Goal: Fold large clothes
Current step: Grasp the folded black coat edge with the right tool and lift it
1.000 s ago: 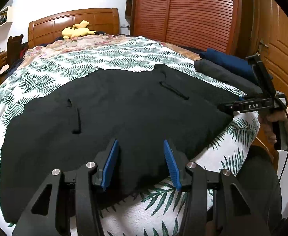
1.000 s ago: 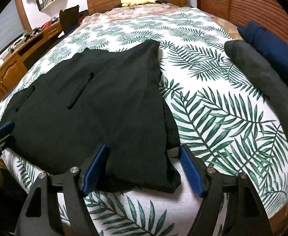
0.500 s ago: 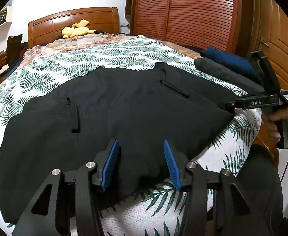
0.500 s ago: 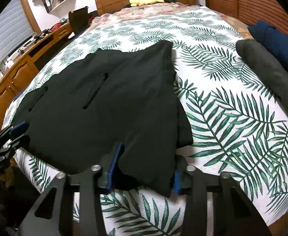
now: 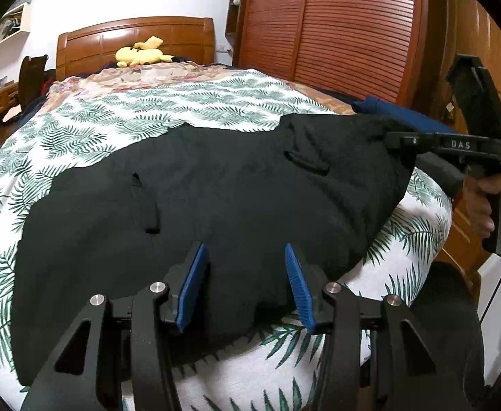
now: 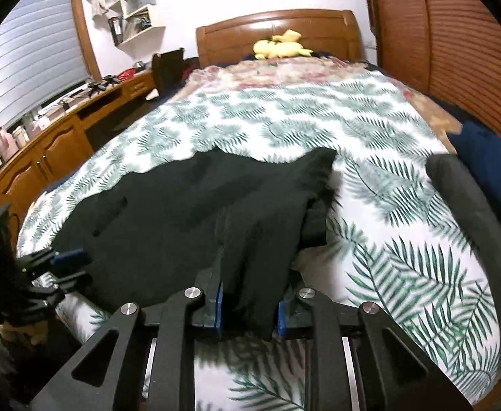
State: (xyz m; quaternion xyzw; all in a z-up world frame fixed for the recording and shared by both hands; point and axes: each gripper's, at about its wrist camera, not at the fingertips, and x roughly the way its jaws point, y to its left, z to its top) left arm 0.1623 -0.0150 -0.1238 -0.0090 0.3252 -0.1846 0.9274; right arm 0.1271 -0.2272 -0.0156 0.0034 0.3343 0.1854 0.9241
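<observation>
Where lifted at the bed [image 6: 370,109] foot edge, black garment [image 5: 236,188]: soft, limp, light; right gripper [image 6: 248,311] jaws clamped on its corner, left gripper [image 5: 247,286] jaws wide at the hem.

text: "DAS" | on: side of right gripper [image 5: 396,142] body | view: left wrist | other text: none

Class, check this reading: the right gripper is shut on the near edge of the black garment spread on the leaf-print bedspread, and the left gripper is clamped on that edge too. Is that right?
Not quite. The left gripper is open, its blue pads apart over the black garment, as the left wrist view shows. The right gripper is indeed shut on the garment's near edge, on the leaf-print bedspread.
</observation>
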